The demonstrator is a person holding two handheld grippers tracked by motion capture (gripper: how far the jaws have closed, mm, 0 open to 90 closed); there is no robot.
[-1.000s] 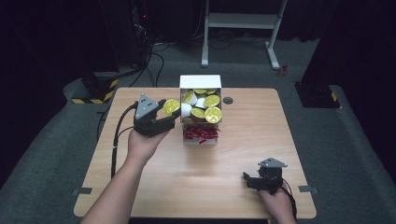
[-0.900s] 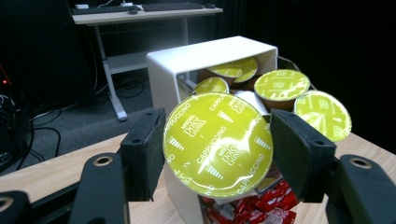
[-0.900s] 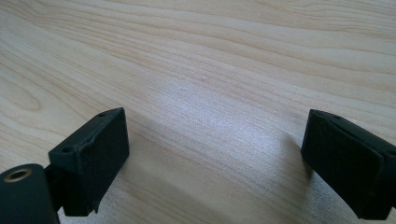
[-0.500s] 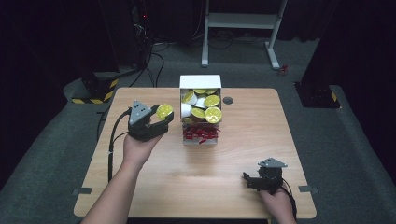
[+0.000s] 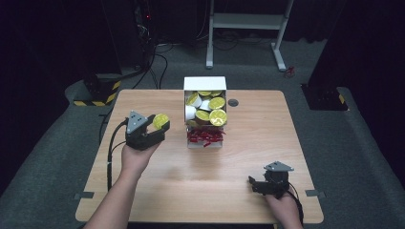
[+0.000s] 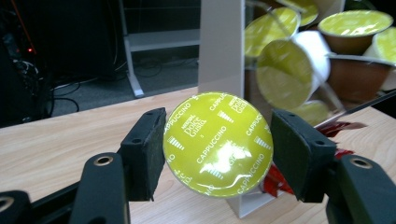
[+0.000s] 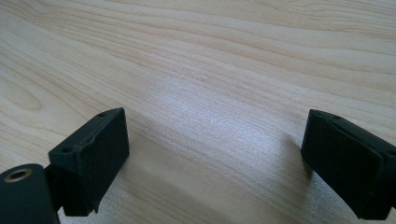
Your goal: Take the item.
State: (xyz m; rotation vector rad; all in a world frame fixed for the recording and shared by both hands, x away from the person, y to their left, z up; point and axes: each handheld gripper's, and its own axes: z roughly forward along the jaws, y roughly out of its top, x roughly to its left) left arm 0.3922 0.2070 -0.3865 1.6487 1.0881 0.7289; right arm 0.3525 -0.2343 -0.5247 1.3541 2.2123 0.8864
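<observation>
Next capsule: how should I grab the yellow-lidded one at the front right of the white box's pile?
Grip that yellow-lidded coffee capsule across its round body just under the foil rim, as the left gripper holds the yellow cappuccino capsule. Come from the near, open side of the white dispenser box: its lid tilts toward you and its neighbours crowd the far side.

The capsule's (image 6: 217, 142) body is hidden behind its own yellow lid in the left gripper view. The box (image 6: 220, 56) and its capsules (image 6: 285, 74) are cut off by the top and right edges. The red packets (image 5: 204, 137) under the box are too small to identify.
</observation>
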